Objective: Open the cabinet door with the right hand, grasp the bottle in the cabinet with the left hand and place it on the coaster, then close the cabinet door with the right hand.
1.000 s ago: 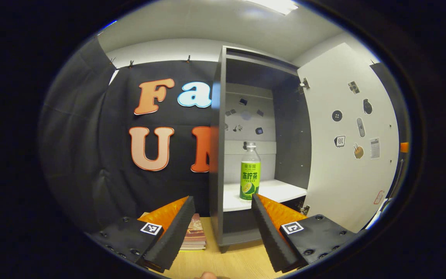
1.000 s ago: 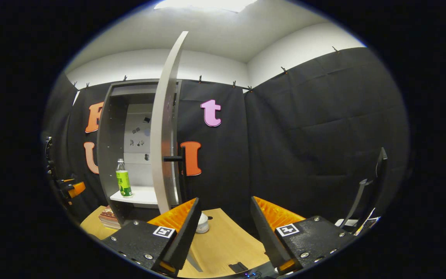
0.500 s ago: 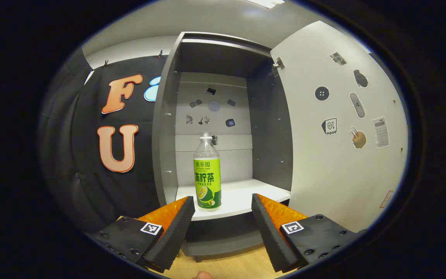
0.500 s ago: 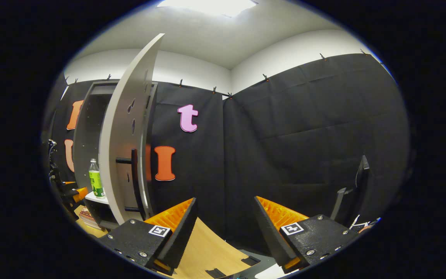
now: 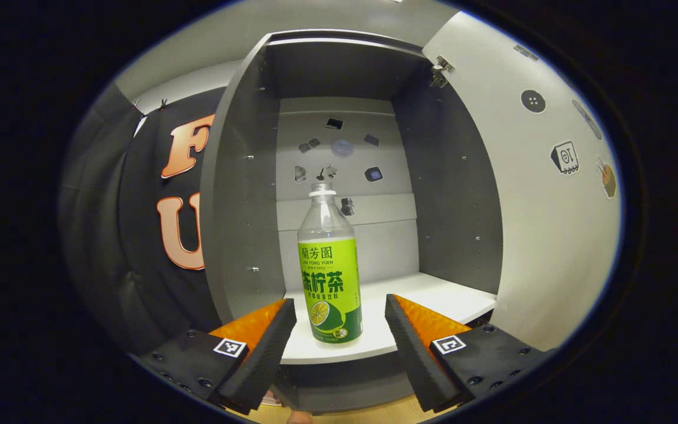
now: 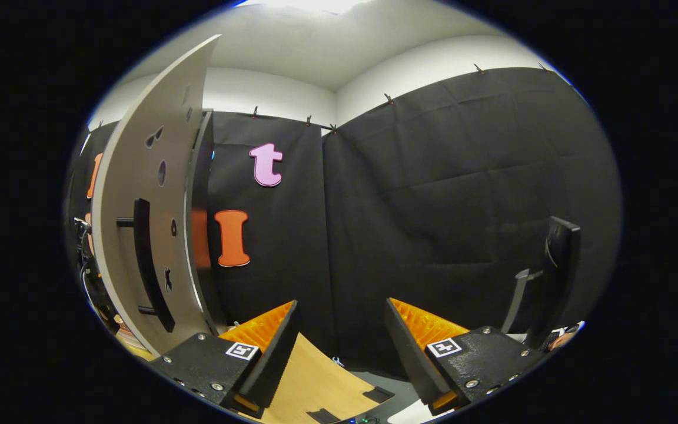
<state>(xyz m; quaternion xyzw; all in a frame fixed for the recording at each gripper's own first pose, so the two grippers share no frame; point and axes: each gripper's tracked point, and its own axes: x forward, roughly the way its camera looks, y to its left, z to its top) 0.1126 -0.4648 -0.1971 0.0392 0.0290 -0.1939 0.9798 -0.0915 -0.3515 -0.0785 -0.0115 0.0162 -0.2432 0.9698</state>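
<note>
Bottle (image 5: 330, 277) upright on the white shelf (image 5: 433, 294) inside the open cabinet (image 5: 239, 194), just ahead of my spread left gripper (image 5: 339, 330).

My left gripper's fingers stand wide apart, touching nothing, with the bottle's base showing between their tips; small stickers dot the cabinet's back panel and the cabinet door (image 5: 545, 194) swung out to the right. My right gripper view looks elsewhere: my right gripper (image 6: 342, 333), also spread and holding nothing, over the wooden table (image 6: 315, 386), the door's outer face with its dark handle (image 6: 150, 265) at left.
</note>
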